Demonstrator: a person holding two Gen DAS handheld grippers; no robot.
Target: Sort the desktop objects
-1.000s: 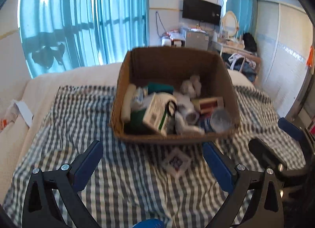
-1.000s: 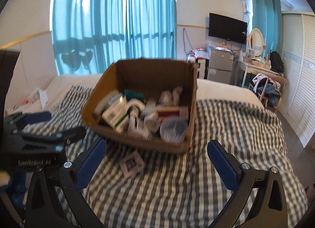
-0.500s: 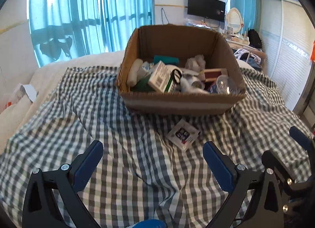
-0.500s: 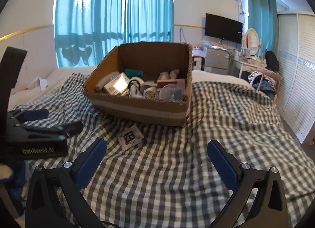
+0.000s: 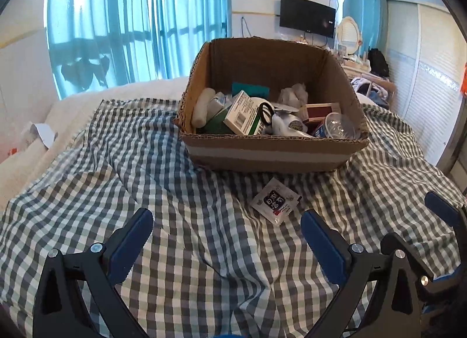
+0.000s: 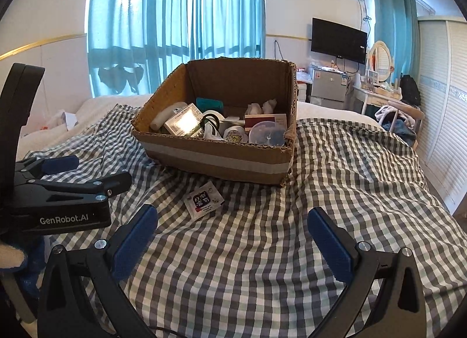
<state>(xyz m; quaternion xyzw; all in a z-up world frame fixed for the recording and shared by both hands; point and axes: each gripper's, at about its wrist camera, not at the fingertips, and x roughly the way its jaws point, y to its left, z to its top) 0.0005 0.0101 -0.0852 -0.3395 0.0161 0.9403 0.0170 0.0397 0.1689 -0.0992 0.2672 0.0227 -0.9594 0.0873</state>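
- The left gripper (image 5: 226,235) hung over the checked cloth (image 5: 175,192) with its blue-padded fingers spread wide and nothing between them; in the right wrist view it (image 6: 87,170) showed at the left edge, likewise empty.
- A cardboard box (image 5: 271,157) stood on the cloth ahead of both grippers, crowded with sorted things: a white roll (image 5: 201,107) at its left wall, a green-and-white carton (image 5: 243,113) beside that, crumpled paper (image 5: 294,94) toward the back, and a clear round lid (image 5: 338,126) at the right front corner.
- A small white sachet (image 5: 275,201) with a dark printed label lay flat on the cloth just in front of the box, apart from it and untouched by either gripper.
- The right gripper (image 6: 232,234) hovered released over the cloth, fingers wide apart and empty, with the sachet (image 6: 204,199) ahead and slightly left of its centre.
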